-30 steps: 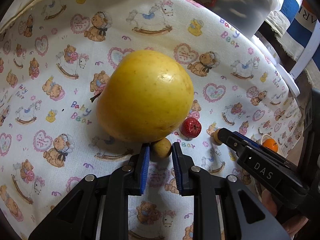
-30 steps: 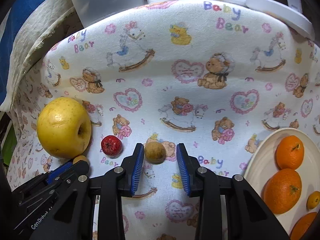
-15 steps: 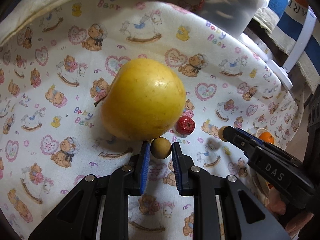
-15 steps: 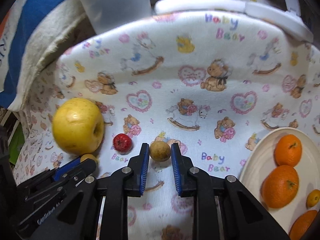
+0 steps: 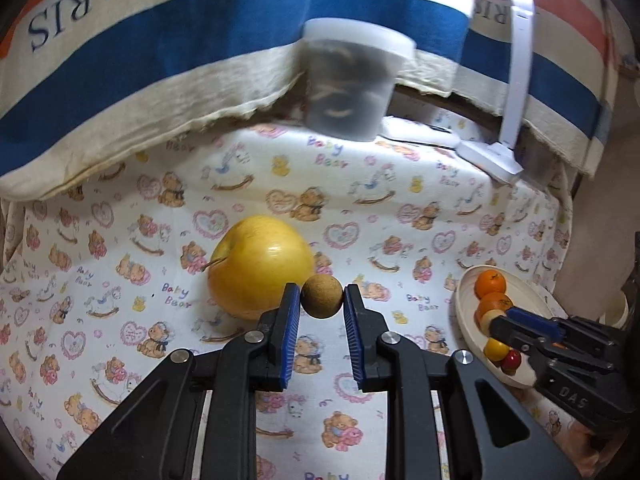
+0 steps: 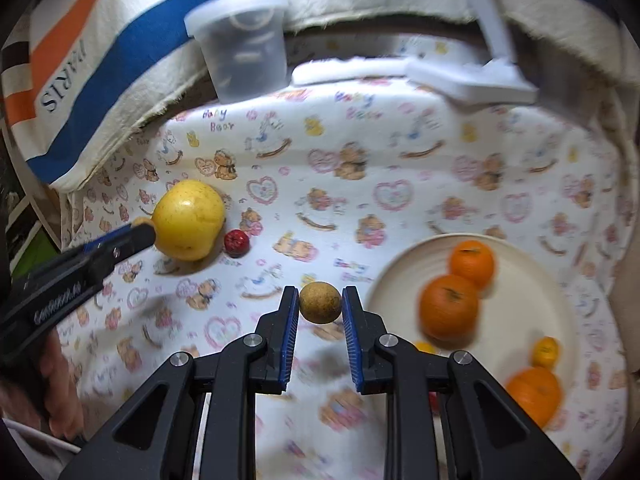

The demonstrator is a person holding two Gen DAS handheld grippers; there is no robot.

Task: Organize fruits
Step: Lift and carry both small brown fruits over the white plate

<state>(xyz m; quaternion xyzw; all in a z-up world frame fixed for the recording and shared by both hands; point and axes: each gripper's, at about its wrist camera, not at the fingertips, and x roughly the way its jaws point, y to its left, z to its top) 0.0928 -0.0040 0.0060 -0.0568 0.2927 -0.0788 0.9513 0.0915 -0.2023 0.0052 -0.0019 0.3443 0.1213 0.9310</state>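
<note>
My left gripper is shut on a small round brown fruit, held above the cloth in front of a big yellow apple. My right gripper is shut on a second small brown fruit, just left of a cream plate. On the plate lie oranges and a small yellow-orange fruit. A small red fruit rests beside the apple. The left gripper shows at the apple's left side. The right gripper hangs over the plate.
A clear plastic tub with a white lid and a white lamp base stand at the back of the bear-print cloth. A striped "PARIS" cloth hangs behind. A hand shows at the lower left.
My right gripper closed on its brown fruit, rose and moved right towards the plate. My left gripper rose and drew back with its brown fruit held. The apple and red fruit stayed put.
</note>
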